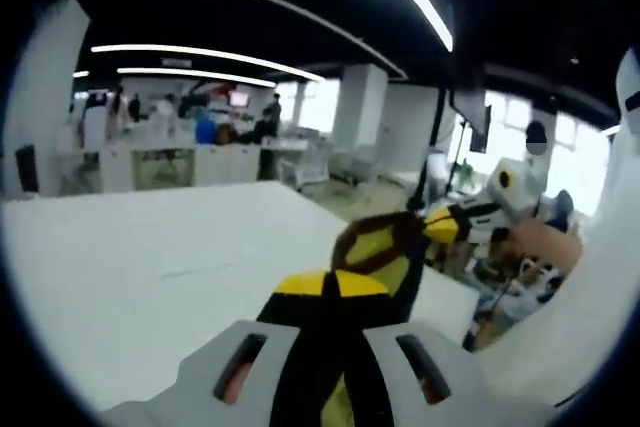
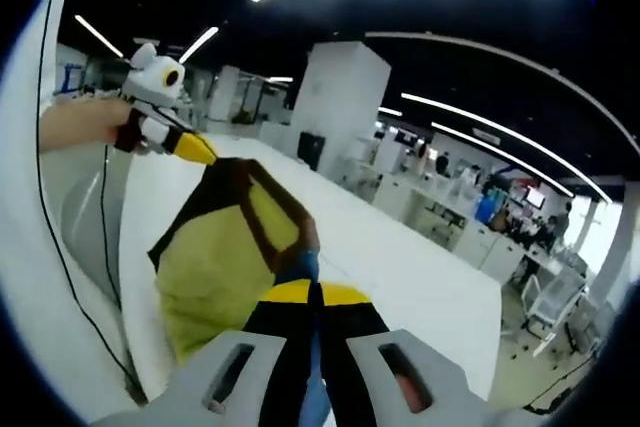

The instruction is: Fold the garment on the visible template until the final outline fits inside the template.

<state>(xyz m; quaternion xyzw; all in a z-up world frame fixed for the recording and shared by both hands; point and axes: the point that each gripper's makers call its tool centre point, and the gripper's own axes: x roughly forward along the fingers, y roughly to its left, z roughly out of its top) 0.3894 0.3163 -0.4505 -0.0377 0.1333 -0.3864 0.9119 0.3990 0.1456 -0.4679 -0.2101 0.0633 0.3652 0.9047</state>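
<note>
Both tongs hold one garment up in the air above a white tabletop (image 1: 130, 267) in a large open office.

In the left gripper view, the left tongs (image 1: 333, 285) are closed, their yellow-tipped jaws pinched on a yellow garment (image 1: 375, 247) with dark trim. The right tongs (image 1: 450, 224) come in from the right, gripping the far end of the same cloth, with a hand (image 1: 540, 244) behind them.

In the right gripper view, the right tongs (image 2: 312, 292) are likewise shut on the garment (image 2: 215, 257), which hangs as a loose yellow bag of cloth between the two tools. The left tongs (image 2: 195, 150) clamp its far corner.

The cloth is lifted clear of the tabletop, stretched between the grips. No template outline can be made out on the tabletop.

The step in hand looks like carrying or shaking out the garment before laying it down. The next move likely calls for lowering both tongs together, keeping the cloth taut, so it lands flat where the template lies.
</note>
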